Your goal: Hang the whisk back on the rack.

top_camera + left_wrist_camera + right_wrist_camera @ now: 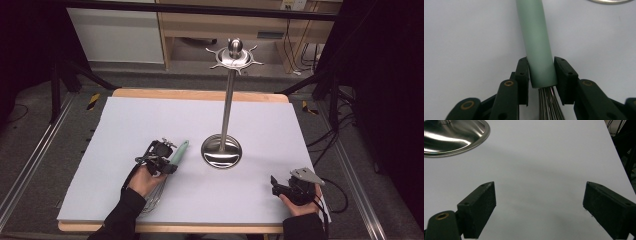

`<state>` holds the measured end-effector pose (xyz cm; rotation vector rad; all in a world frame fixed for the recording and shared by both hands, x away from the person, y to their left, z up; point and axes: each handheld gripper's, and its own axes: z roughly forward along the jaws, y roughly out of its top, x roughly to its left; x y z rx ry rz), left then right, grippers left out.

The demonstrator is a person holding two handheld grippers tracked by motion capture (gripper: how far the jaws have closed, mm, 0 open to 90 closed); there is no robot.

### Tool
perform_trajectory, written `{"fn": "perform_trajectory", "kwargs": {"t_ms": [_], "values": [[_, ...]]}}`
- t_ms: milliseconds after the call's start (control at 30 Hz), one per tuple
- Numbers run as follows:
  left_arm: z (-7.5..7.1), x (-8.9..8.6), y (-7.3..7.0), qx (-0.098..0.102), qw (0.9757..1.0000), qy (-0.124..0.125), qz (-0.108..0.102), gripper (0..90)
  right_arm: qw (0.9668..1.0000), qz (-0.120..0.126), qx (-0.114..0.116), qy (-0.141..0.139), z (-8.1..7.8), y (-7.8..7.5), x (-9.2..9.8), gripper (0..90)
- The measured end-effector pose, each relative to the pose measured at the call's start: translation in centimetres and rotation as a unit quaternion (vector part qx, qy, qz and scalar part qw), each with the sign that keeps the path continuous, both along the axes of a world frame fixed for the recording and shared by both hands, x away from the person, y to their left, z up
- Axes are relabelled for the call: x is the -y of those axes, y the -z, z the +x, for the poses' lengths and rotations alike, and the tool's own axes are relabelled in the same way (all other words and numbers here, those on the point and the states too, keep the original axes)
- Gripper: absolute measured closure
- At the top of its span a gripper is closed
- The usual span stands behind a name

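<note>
1. Our left gripper point(541, 75) is clamped on the whisk point(536, 42), with both pads tight on the low end of its green handle, just above the wires point(547, 105)
2. The whisk lies flat on the table point(150, 125), near the front left, with its handle pointing at the stand point(222, 150)
3. Our right gripper point(539, 202) is wide open with nothing in it, and it rests near the front right, well apart from the whisk
4. We think the job is to hang the whisk on the stand, so this step is the pick-up
5. To do it well, we should keep the squeeze firm and lift straight up, so the smooth handle does not slip or tip
6. We should steer past the tall pole and reach for a hook point(252, 48) on top
7. The table has a plain pale sheet on it with wood at the edges
8. Around us the room is dark, with grey floor, metal rails, cables and a wooden cabinet at the back
</note>
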<state>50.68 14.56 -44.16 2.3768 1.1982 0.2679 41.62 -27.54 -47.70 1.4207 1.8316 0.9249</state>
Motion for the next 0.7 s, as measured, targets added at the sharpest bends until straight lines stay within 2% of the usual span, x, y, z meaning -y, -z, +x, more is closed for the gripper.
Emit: {"fn": "perform_trajectory", "kwargs": {"t_ms": [300, 333, 533, 700], "values": [[-1.2, -0.7, -1.5, 0.036, 0.9992, 0.005, -0.020, 68.6, 1.0000, 0.000, 0.001, 0.000, 0.0, 0.0, 0.0, 11.7], [-1.5, -0.9, -1.8, 0.045, 0.9986, 0.005, -0.029, 68.6, 1.0000, 0.000, 0.001, -0.001, 0.0, 0.0, 0.0, 11.7], [-2.3, -1.5, -2.6, 0.063, 0.9970, 0.004, -0.045, 68.6, 1.0000, -0.001, 0.004, 0.000, 0.0, 0.0, 0.0, 11.6], [-3.1, -2.4, -3.3, 0.081, 0.9945, 0.001, -0.065, 68.7, 1.0000, 0.000, 0.004, 0.000, -0.1, -0.1, 0.0, 11.6]]}}
